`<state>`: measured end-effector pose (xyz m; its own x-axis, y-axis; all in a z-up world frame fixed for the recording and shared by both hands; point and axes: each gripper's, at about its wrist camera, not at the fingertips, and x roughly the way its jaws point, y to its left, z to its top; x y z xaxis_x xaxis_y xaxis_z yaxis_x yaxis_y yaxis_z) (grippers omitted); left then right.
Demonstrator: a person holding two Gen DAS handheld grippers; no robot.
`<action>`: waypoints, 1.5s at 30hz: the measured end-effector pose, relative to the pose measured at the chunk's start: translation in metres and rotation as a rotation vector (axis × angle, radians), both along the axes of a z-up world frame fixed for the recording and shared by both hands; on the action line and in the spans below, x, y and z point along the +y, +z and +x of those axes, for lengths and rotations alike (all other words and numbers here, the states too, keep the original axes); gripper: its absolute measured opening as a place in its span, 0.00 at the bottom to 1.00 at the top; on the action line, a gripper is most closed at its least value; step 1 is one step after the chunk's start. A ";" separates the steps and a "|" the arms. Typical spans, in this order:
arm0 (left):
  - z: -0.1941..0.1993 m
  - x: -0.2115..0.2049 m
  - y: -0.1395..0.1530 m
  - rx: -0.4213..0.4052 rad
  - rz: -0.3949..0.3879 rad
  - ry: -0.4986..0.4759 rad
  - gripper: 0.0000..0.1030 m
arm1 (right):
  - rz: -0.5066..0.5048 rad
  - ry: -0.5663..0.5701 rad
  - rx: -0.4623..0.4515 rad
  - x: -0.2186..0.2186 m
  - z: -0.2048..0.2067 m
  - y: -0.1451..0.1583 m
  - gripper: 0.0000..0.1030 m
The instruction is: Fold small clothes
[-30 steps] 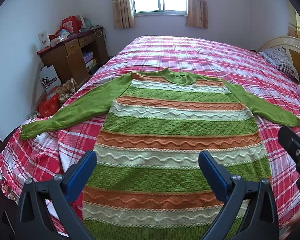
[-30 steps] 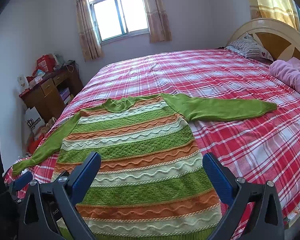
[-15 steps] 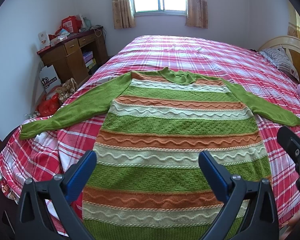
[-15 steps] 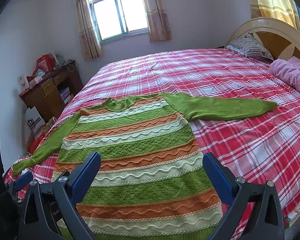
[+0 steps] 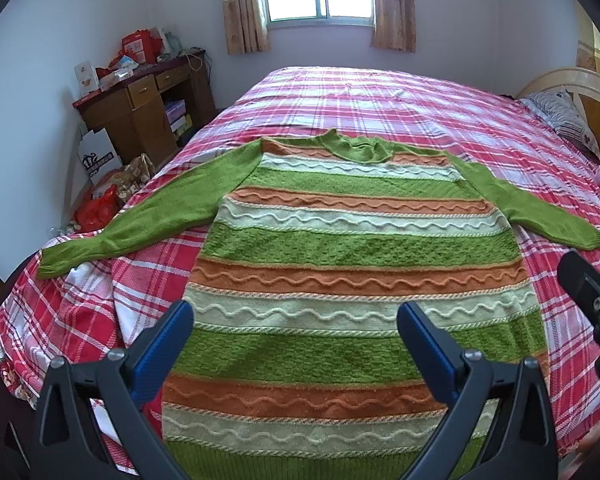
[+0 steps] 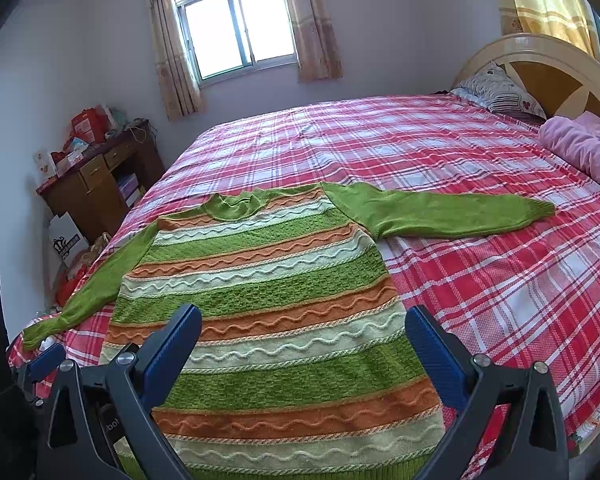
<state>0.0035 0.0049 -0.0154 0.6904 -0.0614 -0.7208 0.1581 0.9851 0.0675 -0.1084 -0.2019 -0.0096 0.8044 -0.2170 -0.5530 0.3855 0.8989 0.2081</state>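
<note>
A knitted sweater with green, orange and cream stripes lies flat on the bed, both green sleeves spread out to the sides. It also shows in the right wrist view. My left gripper is open and empty, hovering above the sweater's lower half. My right gripper is open and empty above the lower right part of the sweater. The right gripper's body shows at the right edge of the left wrist view.
The bed has a red and white plaid sheet. A wooden desk with clutter stands at the left wall, bags on the floor beside it. A pillow, pink blanket and headboard are at the right.
</note>
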 end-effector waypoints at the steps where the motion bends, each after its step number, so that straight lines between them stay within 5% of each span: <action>1: 0.001 -0.001 -0.001 0.002 0.002 0.001 1.00 | 0.001 -0.001 0.002 -0.001 0.001 -0.001 0.99; 15: 0.027 -0.010 -0.018 0.040 -0.019 -0.036 1.00 | 0.029 -0.022 0.039 -0.038 0.024 -0.017 0.99; 21: 0.067 0.005 -0.024 0.049 -0.070 0.027 1.00 | 0.058 -0.119 0.021 -0.107 0.024 -0.021 0.99; 25: 0.093 0.007 -0.020 -0.004 -0.027 0.069 1.00 | 0.087 -0.231 -0.018 -0.176 0.016 -0.022 0.98; 27: 0.105 0.006 -0.018 -0.027 0.000 0.085 1.00 | 0.120 -0.288 -0.029 -0.215 0.012 -0.023 0.93; 31: 0.130 0.004 -0.018 -0.049 -0.009 0.104 1.00 | 0.284 -0.416 -0.079 -0.304 -0.003 -0.037 0.66; 38: 0.151 0.007 -0.054 -0.038 -0.013 0.138 1.00 | 0.640 -0.608 -0.222 -0.435 -0.033 -0.101 0.65; 45: 0.158 0.009 -0.084 0.025 -0.012 0.180 1.00 | 0.679 -0.567 -0.250 -0.463 -0.008 -0.122 0.63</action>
<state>0.1620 0.0134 -0.0990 0.6730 0.0529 -0.7378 -0.0191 0.9984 0.0541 -0.1161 -0.6646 -0.1318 0.7899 -0.3083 -0.5301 0.6042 0.2432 0.7588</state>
